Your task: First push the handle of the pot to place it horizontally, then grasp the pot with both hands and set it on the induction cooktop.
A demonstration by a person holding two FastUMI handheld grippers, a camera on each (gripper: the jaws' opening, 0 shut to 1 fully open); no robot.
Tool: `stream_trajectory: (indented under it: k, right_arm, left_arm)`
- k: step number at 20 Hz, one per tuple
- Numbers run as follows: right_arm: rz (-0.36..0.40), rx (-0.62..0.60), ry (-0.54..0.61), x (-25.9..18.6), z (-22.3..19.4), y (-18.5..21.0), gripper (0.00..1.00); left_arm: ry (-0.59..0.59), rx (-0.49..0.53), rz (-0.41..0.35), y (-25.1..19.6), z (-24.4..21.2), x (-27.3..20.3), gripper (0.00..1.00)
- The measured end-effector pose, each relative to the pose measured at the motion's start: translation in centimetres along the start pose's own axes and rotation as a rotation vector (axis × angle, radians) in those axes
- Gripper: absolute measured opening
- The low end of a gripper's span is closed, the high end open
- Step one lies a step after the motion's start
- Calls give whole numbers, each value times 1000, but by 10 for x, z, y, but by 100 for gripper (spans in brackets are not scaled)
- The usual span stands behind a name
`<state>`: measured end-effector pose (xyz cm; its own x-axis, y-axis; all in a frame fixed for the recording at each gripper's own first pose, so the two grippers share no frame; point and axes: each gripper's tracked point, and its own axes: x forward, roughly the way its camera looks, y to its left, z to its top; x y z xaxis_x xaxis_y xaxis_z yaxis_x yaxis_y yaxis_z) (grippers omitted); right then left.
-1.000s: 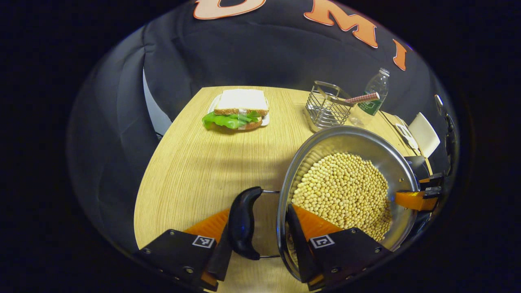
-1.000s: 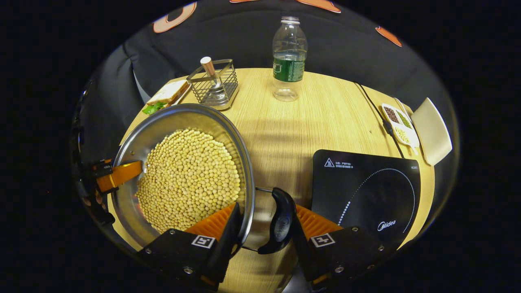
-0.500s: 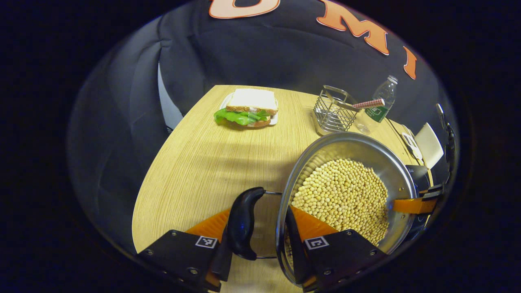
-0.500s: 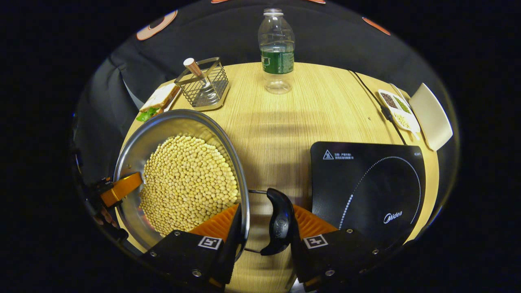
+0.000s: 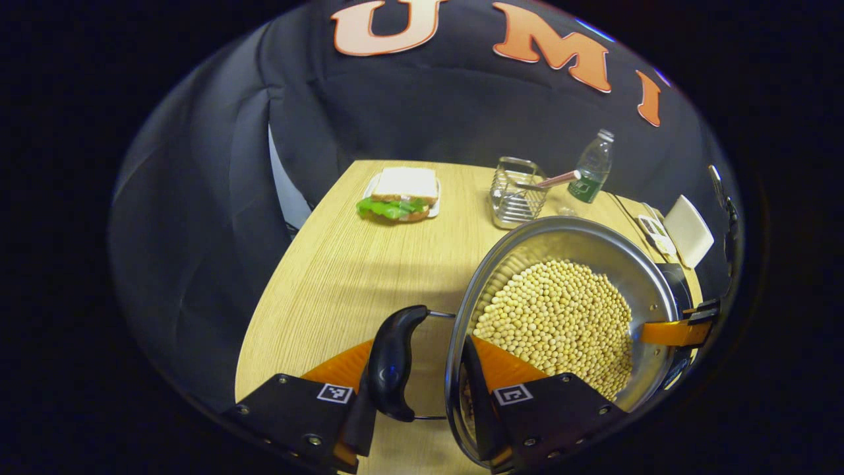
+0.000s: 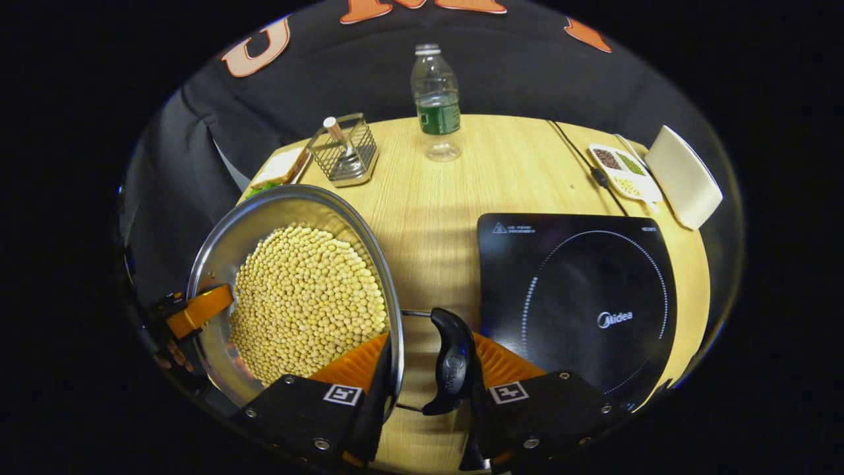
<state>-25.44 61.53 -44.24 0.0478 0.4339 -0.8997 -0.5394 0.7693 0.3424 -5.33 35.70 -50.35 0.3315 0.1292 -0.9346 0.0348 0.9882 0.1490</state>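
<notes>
You have a round polished-steel pot (image 6: 217,244) with glossy black plastic handles (image 6: 450,361); at two o'clock, a smooth glossy black glass cooktop (image 6: 573,297) on the matt pale wood-grain table (image 6: 448,198); at twelve o'clock, a clear plastic bottle (image 6: 434,99).

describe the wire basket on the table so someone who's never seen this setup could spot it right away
Start at the wooden table and look to its far edge, by the dark cloth wall. There, between the sandwich and the clear water bottle, sits the wire basket. It is the one see-through metal grid box, with a pale-tipped stick leaning out of it.
</notes>
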Motion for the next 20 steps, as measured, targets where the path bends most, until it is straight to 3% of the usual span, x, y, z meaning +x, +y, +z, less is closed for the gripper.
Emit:
stream_trajectory:
  k: [5,6,20]
  right_arm:
    - [-16,38,-63,-22,7,-19,51]
    - [-22,48,-75,-27,9,-26,55]
    - [-108,157,-195,-90,16,-122,55]
  left_arm:
    - [-50,48,-38,-1,7,4,62]
    - [-56,56,-48,-2,7,5,61]
    - [-121,191,-152,-4,23,17,62]
